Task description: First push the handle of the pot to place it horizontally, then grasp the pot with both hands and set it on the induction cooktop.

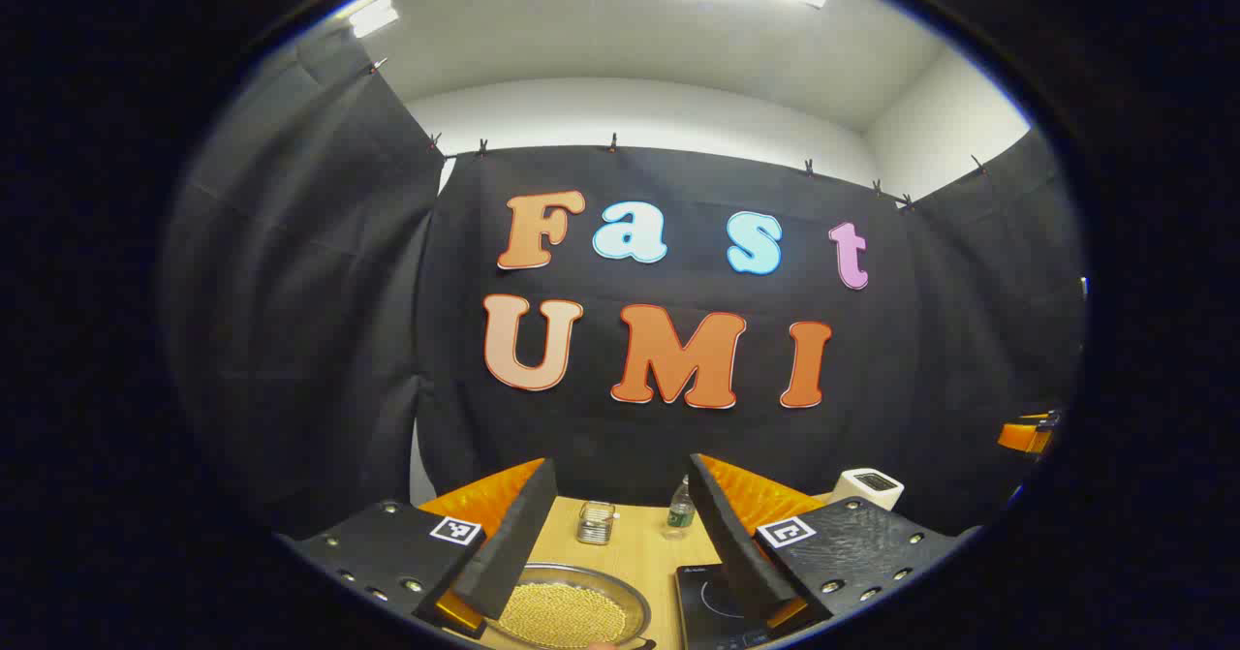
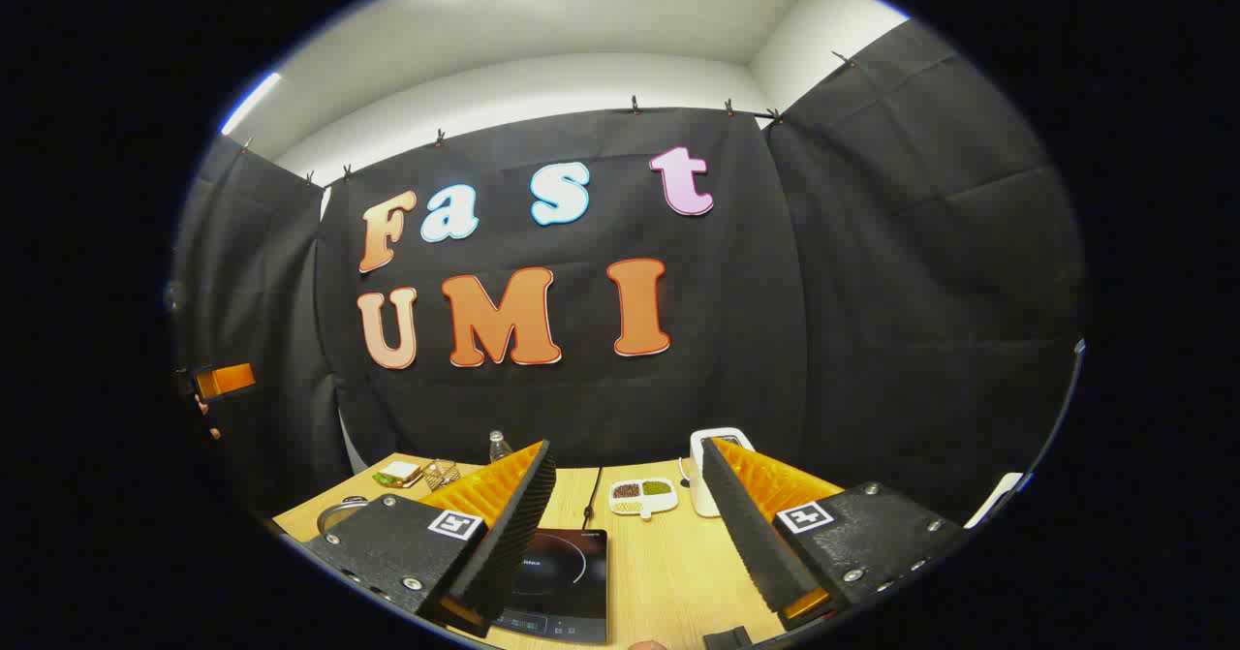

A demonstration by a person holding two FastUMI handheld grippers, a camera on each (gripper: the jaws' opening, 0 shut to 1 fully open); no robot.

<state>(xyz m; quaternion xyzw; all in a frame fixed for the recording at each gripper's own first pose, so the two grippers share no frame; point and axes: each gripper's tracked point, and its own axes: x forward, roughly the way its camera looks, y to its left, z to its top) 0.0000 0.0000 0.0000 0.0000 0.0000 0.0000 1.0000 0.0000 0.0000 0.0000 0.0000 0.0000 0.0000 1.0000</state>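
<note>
On the wooden bench [image 1: 635, 543], your pot [image 1: 567, 611] sits left of the cooktop [image 2: 562, 572]. Both claws, left [image 1: 620, 543] and right [image 2: 630, 534], gape empty; its handle seems near, so nudge gently sideways.

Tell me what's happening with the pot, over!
Left gripper open, right gripper open, both holding nothing. Pot on the table, not yet on the induction cooktop. Cooktop surface bare.
</note>
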